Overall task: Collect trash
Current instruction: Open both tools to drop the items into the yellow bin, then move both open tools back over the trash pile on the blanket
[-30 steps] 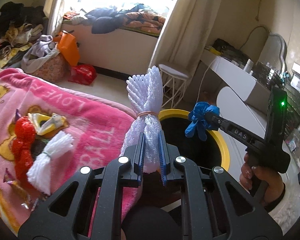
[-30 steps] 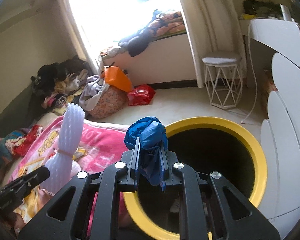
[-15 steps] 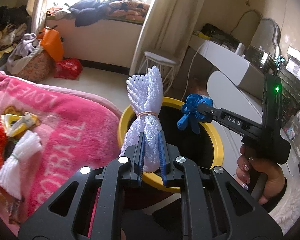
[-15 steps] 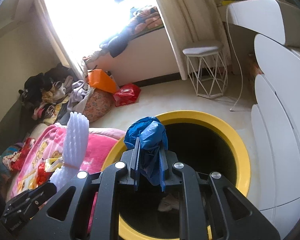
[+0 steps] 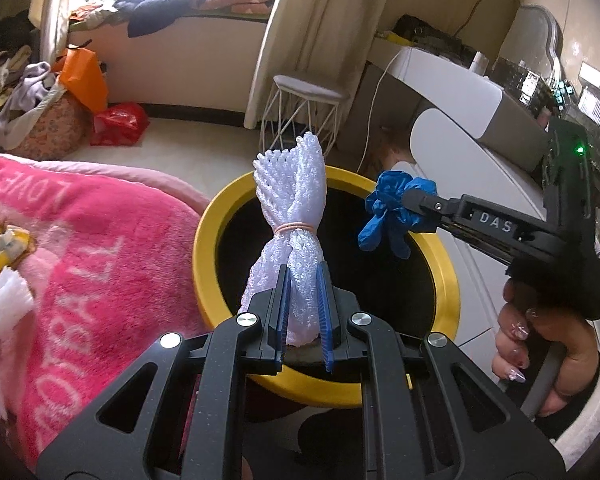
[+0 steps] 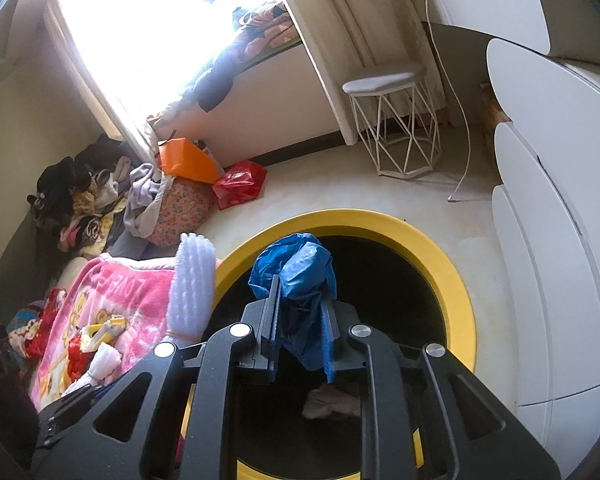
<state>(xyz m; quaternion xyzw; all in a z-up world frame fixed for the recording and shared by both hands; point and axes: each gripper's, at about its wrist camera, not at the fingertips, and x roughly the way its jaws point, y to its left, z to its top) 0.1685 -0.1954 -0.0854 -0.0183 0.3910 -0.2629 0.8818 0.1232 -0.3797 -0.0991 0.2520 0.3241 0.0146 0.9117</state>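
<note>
The left gripper (image 5: 303,312) is clenched on a white foam net (image 5: 294,216), and the right gripper (image 6: 300,332) grasps a blue glove (image 6: 296,272). Both hang over the yellow-rimmed bin (image 5: 208,236), with a pink blanket (image 5: 80,264) just left of it.

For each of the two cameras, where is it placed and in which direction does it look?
Left wrist: sits on the left claw, looking down along its fingers at the white foam net over the yellow-rimmed bin; the right claw and the hand holding it show.
Right wrist: sits on the right claw, looking down into the bin past the blue glove; only that claw shows.
Shared: bin, net, glove, pink blanket, white stool.
</note>
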